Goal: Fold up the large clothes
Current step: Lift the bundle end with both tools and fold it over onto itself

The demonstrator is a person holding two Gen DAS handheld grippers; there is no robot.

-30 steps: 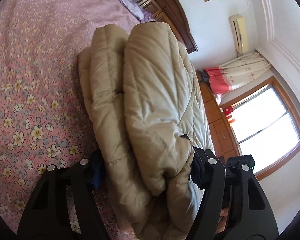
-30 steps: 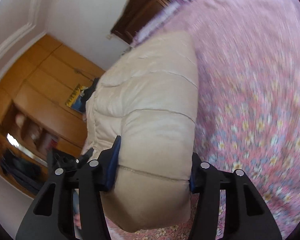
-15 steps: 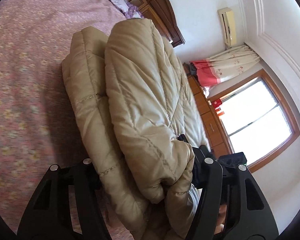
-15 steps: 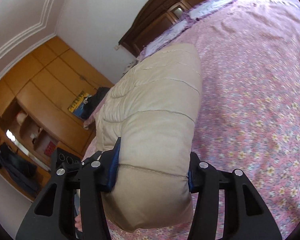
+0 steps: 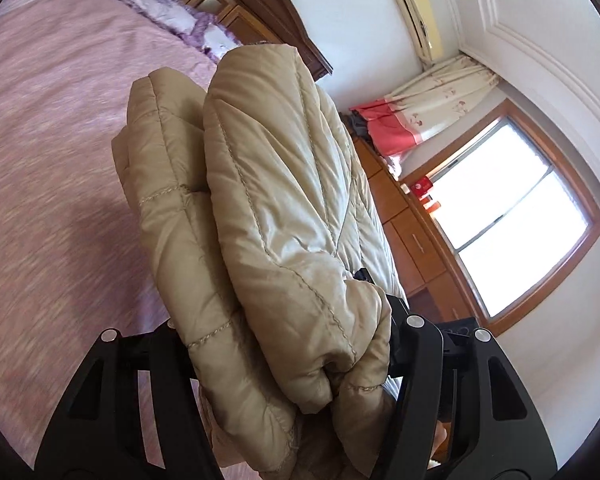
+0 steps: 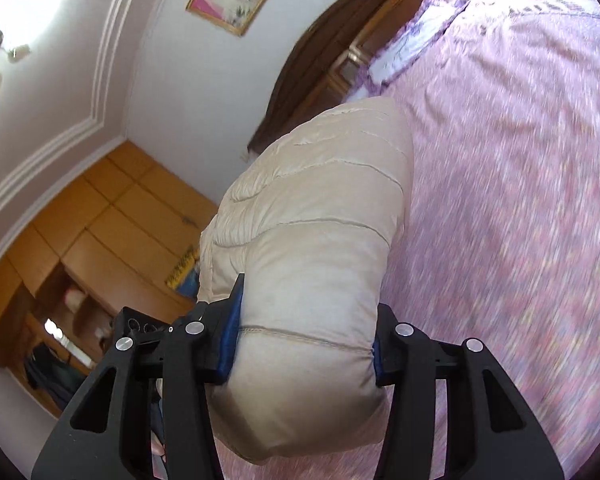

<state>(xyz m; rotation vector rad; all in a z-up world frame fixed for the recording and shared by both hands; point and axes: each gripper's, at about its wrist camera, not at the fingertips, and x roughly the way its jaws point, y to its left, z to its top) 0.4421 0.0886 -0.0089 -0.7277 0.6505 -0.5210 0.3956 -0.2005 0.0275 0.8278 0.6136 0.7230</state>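
Observation:
A beige quilted puffer jacket [image 5: 260,208] is folded into thick layers and held up above the pink flowered bed [image 5: 52,184]. My left gripper [image 5: 284,344] is shut on one end of the bundle, its black fingers [image 5: 414,344] squeezing several padded layers. In the right wrist view the same jacket [image 6: 312,240] fills the gap of my right gripper [image 6: 304,344]. Its blue pads [image 6: 230,336] press into the puffy roll from both sides. The bundle stretches away from both cameras toward the headboard.
The pink bedspread [image 6: 520,200] spreads beside and under the jacket. Purple pillows [image 5: 160,12] lie against a dark wooden headboard [image 5: 268,16]. A window [image 5: 512,216], curtain and low cabinet stand on one side, and a wooden wardrobe [image 6: 100,232] stands on the other.
Both grippers have lifted and carried the folded jacket across the bed toward the headboard. More wall and ceiling show in both views now. The grips held throughout.

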